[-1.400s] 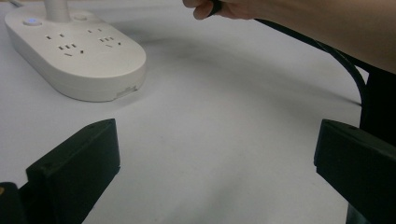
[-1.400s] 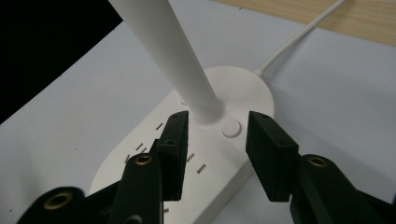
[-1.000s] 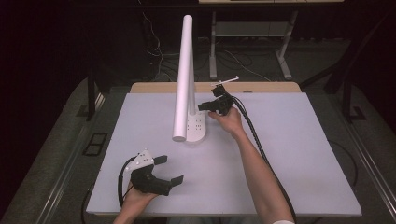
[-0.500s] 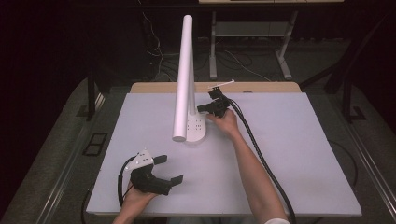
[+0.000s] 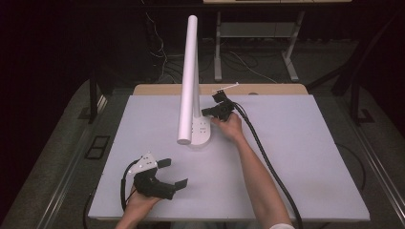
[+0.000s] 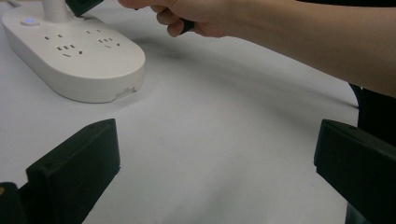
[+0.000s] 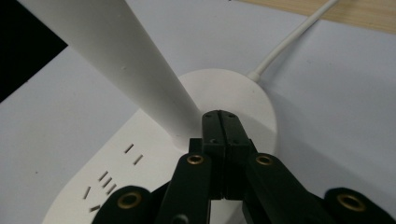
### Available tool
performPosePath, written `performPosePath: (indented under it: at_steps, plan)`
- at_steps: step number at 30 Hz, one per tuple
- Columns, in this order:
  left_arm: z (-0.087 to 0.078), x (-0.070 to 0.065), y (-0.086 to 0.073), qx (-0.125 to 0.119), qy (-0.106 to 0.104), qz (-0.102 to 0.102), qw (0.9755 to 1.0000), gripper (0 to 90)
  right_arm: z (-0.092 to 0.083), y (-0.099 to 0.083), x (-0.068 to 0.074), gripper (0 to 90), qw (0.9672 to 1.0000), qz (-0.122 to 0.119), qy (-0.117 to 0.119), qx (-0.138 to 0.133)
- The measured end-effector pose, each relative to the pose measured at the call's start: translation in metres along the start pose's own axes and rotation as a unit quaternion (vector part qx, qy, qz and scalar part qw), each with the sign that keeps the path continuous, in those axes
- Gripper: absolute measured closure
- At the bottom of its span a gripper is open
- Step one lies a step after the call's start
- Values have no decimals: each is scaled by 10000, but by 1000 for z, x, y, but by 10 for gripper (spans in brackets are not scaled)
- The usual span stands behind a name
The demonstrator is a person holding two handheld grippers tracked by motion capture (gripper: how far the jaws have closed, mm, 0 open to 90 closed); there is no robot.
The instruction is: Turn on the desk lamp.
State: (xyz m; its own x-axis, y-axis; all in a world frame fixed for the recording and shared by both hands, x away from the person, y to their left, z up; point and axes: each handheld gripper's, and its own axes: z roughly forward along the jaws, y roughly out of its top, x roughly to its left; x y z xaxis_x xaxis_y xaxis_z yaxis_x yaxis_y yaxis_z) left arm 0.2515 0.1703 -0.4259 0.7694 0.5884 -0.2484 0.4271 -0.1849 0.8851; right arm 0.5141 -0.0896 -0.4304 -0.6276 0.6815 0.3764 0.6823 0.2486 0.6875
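A white desk lamp stands mid-table: a tall white tube rises from an oval base that carries socket slots. My right gripper is shut, with nothing between the jaws. Its tips sit on or just over the base, right beside the foot of the tube. In the right gripper view the closed tips meet the base beside the tube. My left gripper rests open at the near left, well apart from the lamp. Its view shows the base beyond the open jaws.
The lamp's white cord runs off the back of the base toward the wooden table edge. A black cable trails from my right gripper along the forearm. The person's hand hangs above the white mat.
My right gripper has slid a little left and nearer, closing in on the foot of the lamp's tube. The left gripper has stayed put.
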Motion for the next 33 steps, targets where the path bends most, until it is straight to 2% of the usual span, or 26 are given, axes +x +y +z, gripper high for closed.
performPosePath:
  at_steps: [10, 14, 18, 21, 23, 25, 33]
  plan:
    - [1, -1, 0, 6, -13, 2, 10000, 0, 1, 0, 3, 900, 9999, -100, -125, 38]
    - [1, -1, 0, 3, -11, -1, 10000, 0, 1, -1, 2, 900, 10000, -17, -80, 13]
    - [1, -1, 0, 9, -11, 4, 10000, 0, 1, -3, 2, 900, 9999, -47, -90, -52]
    - [0, -1, 0, 2, -16, 5, 10000, 0, 0, -3, 0, 899, 10000, 70, -35, -53]
    - [0, 0, 0, 0, -17, 5, 10000, 0, -1, -2, 1, 898, 10000, 43, -26, -84]
    - [0, 0, 0, 0, -9, -1, 10000, 0, -2, -2, 3, 898, 9999, -97, -74, 4]
    - [1, 0, 0, 2, -9, 7, 10000, 0, -9, -3, 2, 898, 9998, -140, -102, 63]
